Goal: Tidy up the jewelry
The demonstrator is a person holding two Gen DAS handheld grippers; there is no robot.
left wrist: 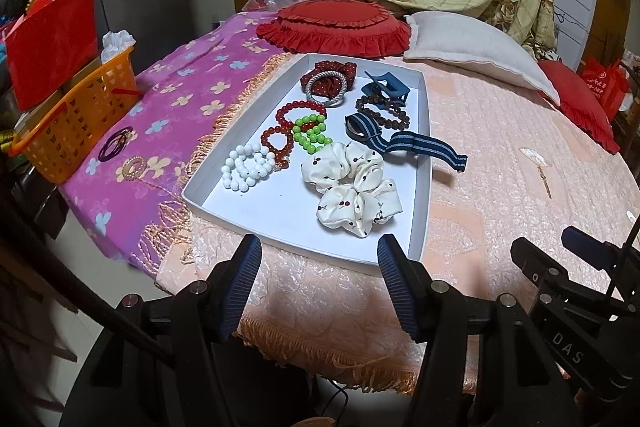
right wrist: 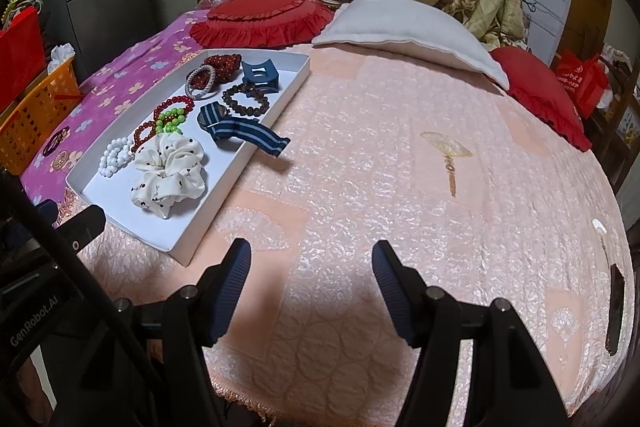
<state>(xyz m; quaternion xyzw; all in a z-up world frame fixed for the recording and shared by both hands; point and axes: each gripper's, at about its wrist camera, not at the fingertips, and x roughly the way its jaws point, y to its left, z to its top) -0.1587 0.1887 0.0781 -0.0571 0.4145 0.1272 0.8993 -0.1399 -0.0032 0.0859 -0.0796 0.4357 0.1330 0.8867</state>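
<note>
A white tray [left wrist: 256, 223] lies on the peach bedspread and holds jewelry: a white bead bracelet [left wrist: 246, 169], red bead bracelets [left wrist: 298, 115], a green bead bracelet [left wrist: 310, 133], a brown bead bracelet [left wrist: 382, 113], a cream cherry scrunchie [left wrist: 354, 183], a dark red scrunchie [left wrist: 328, 77] with a silver band, a blue hair claw [left wrist: 386, 89] and a striped-strap watch [left wrist: 400, 141] hanging over the tray's right rim. My left gripper [left wrist: 320, 255] is open and empty just before the tray's near edge. My right gripper [right wrist: 310, 259] is open and empty over the bedspread, right of the tray [right wrist: 192, 243].
Dark hair ties [left wrist: 116, 143] and a pearly bracelet [left wrist: 132, 167] lie on the purple floral cloth [left wrist: 168, 99] left of the tray. An orange basket [left wrist: 72, 123] stands at the left bed edge. Red cushions [left wrist: 336, 25] and a white pillow [left wrist: 476, 47] lie behind.
</note>
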